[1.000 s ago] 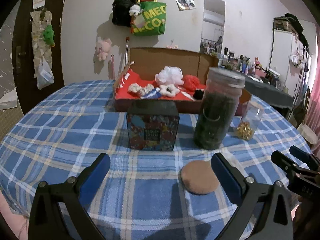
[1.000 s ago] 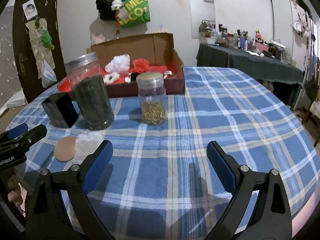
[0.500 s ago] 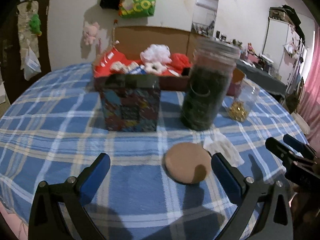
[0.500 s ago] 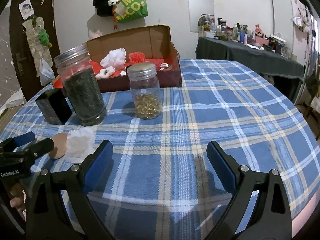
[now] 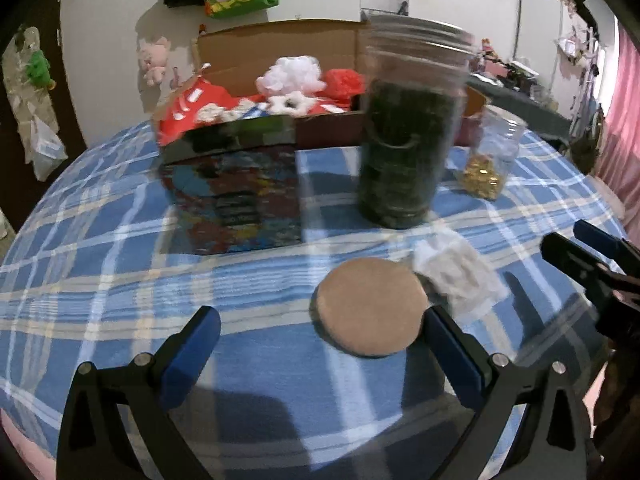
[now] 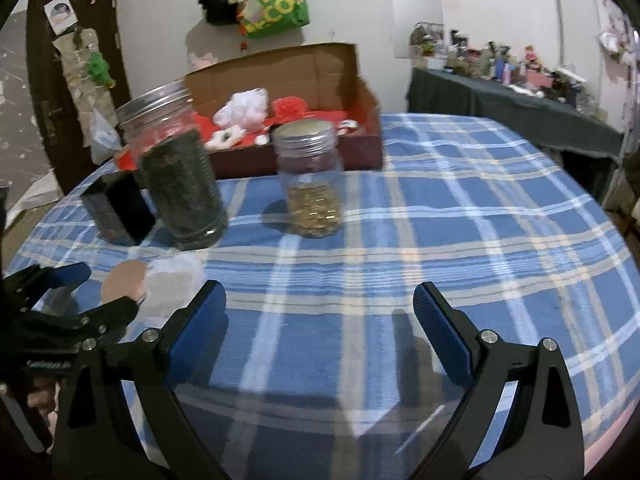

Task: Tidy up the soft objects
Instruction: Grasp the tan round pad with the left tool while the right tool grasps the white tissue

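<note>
A round tan pad (image 5: 370, 306) lies on the blue plaid tablecloth (image 5: 100, 264), with a white fluffy puff (image 5: 456, 276) touching its right side. My left gripper (image 5: 320, 350) is open, and the tan pad sits between its blue fingertips, close to the right one. In the right wrist view the tan pad (image 6: 122, 286) and white puff (image 6: 172, 284) lie at the left, just beyond my open right gripper (image 6: 320, 320), which holds nothing. An open cardboard box (image 5: 280, 44) at the back holds white and red soft items.
A dark patterned tin (image 5: 232, 184), a tall jar of dark contents (image 5: 404, 128) and a small jar of gold pieces (image 6: 314, 184) stand between the pads and the box. A dark side table (image 6: 520, 108) with clutter is to the right. Bags hang on the wall.
My left gripper has moved forward and down toward the tan pad, which now lies between its fingertips. The right gripper has shifted slightly; the white puff has come into the left wrist view.
</note>
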`<state>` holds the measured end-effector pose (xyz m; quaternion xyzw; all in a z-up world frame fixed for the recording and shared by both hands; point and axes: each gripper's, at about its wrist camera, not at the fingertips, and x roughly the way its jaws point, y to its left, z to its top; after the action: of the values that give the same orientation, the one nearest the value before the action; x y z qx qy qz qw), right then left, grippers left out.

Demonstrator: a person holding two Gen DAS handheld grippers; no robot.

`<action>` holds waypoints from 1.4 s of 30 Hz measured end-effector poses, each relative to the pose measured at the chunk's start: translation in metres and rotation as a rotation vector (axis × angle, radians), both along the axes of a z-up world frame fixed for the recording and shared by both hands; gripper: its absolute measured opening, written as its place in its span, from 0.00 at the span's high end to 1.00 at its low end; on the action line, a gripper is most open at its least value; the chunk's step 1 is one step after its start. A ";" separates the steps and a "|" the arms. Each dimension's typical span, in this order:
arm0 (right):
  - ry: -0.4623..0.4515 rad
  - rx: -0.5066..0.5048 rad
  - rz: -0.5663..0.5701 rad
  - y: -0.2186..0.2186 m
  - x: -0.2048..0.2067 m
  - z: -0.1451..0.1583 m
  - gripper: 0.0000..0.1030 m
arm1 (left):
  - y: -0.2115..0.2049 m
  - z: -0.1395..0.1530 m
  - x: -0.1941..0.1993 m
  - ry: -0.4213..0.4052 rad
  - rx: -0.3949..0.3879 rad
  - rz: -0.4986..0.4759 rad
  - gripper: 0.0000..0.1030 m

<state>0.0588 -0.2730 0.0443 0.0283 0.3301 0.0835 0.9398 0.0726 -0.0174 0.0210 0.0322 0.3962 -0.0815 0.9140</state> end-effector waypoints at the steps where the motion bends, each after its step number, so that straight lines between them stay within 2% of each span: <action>1: 0.007 0.011 0.020 0.003 0.001 0.000 0.07 | 0.004 0.000 0.000 0.001 0.012 0.008 0.00; 5: 0.043 0.075 0.120 0.017 0.007 -0.002 0.07 | 0.025 0.003 0.004 -0.004 0.023 0.065 0.00; 8: 0.075 0.127 0.193 0.026 0.015 -0.004 0.07 | 0.031 0.005 0.007 -0.003 0.002 0.026 0.01; 10: 0.091 0.141 0.231 0.031 0.019 -0.005 0.07 | 0.029 0.007 0.007 -0.014 0.016 -0.007 0.04; 15: 0.097 0.125 0.284 0.045 0.021 -0.008 0.08 | 0.020 0.012 0.011 -0.025 0.025 -0.097 0.12; 21: 0.099 0.089 0.340 0.060 0.020 -0.010 0.24 | 0.015 0.008 0.021 -0.007 0.016 -0.142 0.25; 24: 0.099 0.072 0.363 0.064 0.019 -0.011 0.42 | 0.013 0.006 0.022 -0.003 0.004 -0.160 0.35; 25: 0.097 0.058 0.367 0.066 0.019 -0.012 0.49 | 0.012 0.006 0.021 -0.007 0.004 -0.165 0.46; 27: 0.086 0.038 0.384 0.070 0.017 -0.013 0.60 | 0.010 0.006 0.019 -0.015 -0.013 -0.193 0.48; 28: 0.086 0.041 0.395 0.071 0.016 -0.014 0.72 | 0.009 0.006 0.019 -0.018 -0.015 -0.200 0.52; 30: 0.077 0.037 0.404 0.071 0.014 -0.015 0.77 | 0.006 0.006 0.016 -0.032 -0.011 -0.211 0.58; 32: 0.051 0.035 0.405 0.070 0.009 -0.012 0.86 | 0.005 0.006 0.015 -0.032 -0.021 -0.220 0.65; 38: -0.007 0.066 0.364 0.054 -0.001 0.003 0.87 | 0.001 0.011 0.006 -0.036 -0.046 -0.247 0.75; 42: -0.027 0.077 0.346 0.047 -0.005 0.014 0.87 | -0.002 0.019 0.000 -0.052 -0.074 -0.262 0.76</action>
<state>0.0539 -0.2255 0.0583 0.0058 0.3142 0.2567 0.9140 0.0728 -0.0193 0.0404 0.0520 0.3614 -0.2137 0.9061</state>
